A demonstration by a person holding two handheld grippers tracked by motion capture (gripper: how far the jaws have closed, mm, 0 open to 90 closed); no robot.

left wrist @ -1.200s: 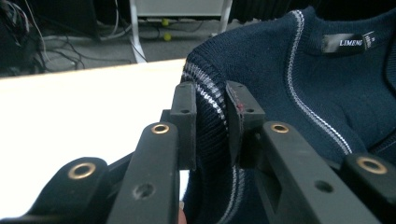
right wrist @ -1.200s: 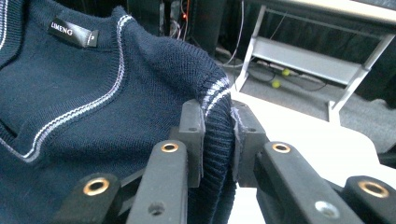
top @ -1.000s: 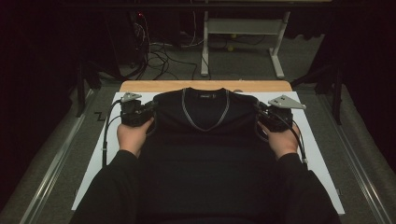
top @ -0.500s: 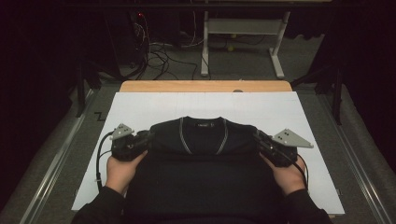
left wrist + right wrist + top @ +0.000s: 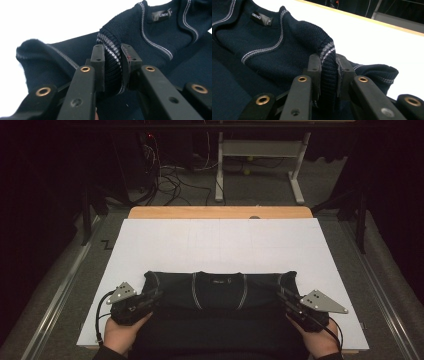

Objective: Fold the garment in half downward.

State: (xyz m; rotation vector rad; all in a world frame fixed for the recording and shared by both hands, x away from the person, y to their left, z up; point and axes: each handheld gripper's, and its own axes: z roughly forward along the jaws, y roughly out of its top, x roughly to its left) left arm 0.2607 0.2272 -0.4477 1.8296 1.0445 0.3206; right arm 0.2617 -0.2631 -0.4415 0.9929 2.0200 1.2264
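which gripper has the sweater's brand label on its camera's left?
The right gripper: in its view the black label on the navy knitted sweater sits upper left. The left gripper sees that label upper right.

White table [image 5: 220,245], folded navy sweater [image 5: 220,290]

Overhead cam; two tong-cams, close-up

Both black grippers, left gripper [image 5: 131,307] and right gripper [image 5: 305,310], carry grey three-cornered plates, trailing black cables, brass-ringed rivets and screwed-on rubber pads; the person wears dark sleeves
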